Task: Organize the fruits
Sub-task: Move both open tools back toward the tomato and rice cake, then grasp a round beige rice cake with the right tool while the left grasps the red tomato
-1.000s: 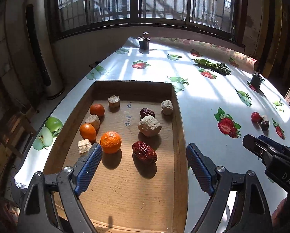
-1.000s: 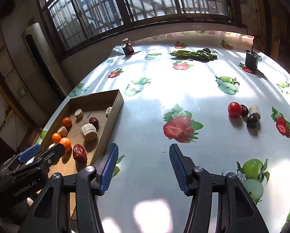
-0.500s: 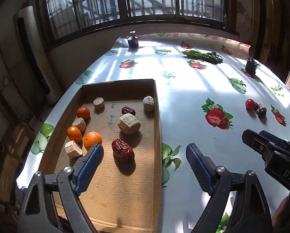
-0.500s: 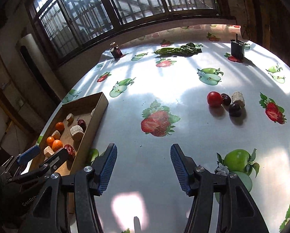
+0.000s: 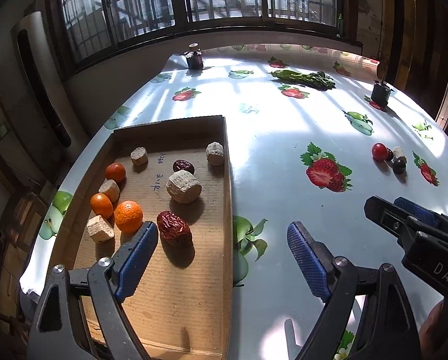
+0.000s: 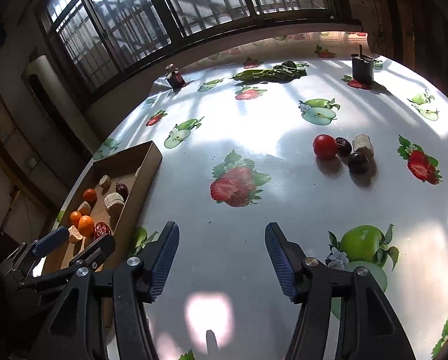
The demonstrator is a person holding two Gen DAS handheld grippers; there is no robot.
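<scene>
A cardboard tray (image 5: 228, 180) on the left holds small oranges (image 5: 129, 216), red dates (image 5: 174, 232) and beige chunks (image 5: 183, 186); it also shows in the right wrist view (image 6: 147, 168). A red tomato (image 6: 325, 146), two dark fruits (image 6: 358, 162) and a beige chunk (image 6: 363, 145) lie on the table at the right, also in the left wrist view (image 5: 379, 151). My left gripper (image 5: 222, 253) is open and empty over the tray's right edge. My right gripper (image 6: 222, 253) is open and empty above the table, short of the tomato group.
The table has a fruit-print cloth (image 6: 239, 138). A heap of green leaves (image 6: 269, 73), a small dark jar (image 6: 175, 78) and a dark cup (image 6: 362, 67) stand at the far side. Windows run behind the table.
Both grippers have shifted right, away from the tray. The tomato group now looks closer in the right wrist view. Both stay open.
</scene>
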